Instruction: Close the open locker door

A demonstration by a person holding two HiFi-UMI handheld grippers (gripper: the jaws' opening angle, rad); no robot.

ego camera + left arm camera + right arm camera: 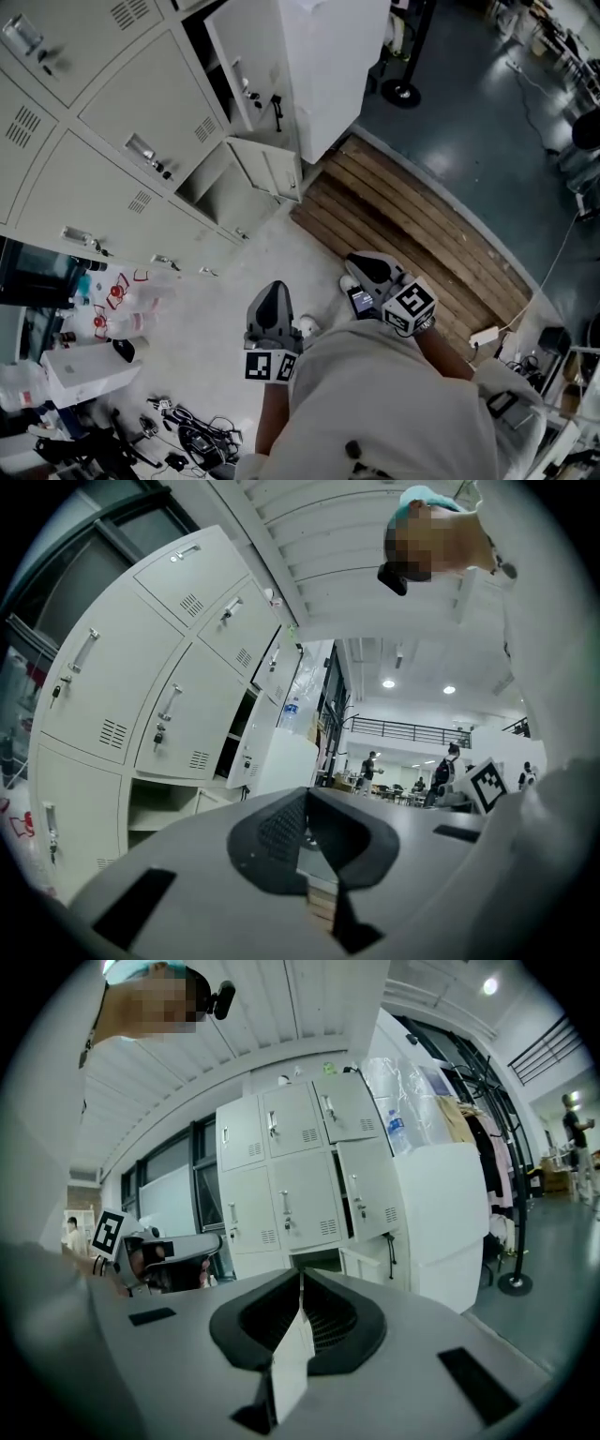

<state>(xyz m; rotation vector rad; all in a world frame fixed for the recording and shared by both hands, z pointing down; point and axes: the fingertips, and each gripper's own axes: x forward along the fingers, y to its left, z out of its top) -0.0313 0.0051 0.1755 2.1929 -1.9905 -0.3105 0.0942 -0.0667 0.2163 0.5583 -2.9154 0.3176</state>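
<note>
A bank of pale grey lockers point(112, 122) fills the upper left of the head view. One upper door point(246, 75) stands swung open with keys hanging from it. Below it a small lower door point(270, 171) also stands open, and its compartment point(211, 192) is bare. Both grippers are held close to the person's body, well short of the lockers. The left gripper point(272, 292) has its jaws shut on nothing, and so does the right gripper point(363, 264). The right gripper view shows the open upper door point(367, 1190) ahead, and the left gripper view shows that door point(248, 752) edge-on.
A wooden pallet point(412, 234) lies on the floor right of the lockers, beside a tall white cabinet point(333, 56). A white box point(84, 373), plastic bags point(127, 300) and tangled cables point(192, 436) crowd the floor at lower left. A black stand base point(401, 92) sits further off.
</note>
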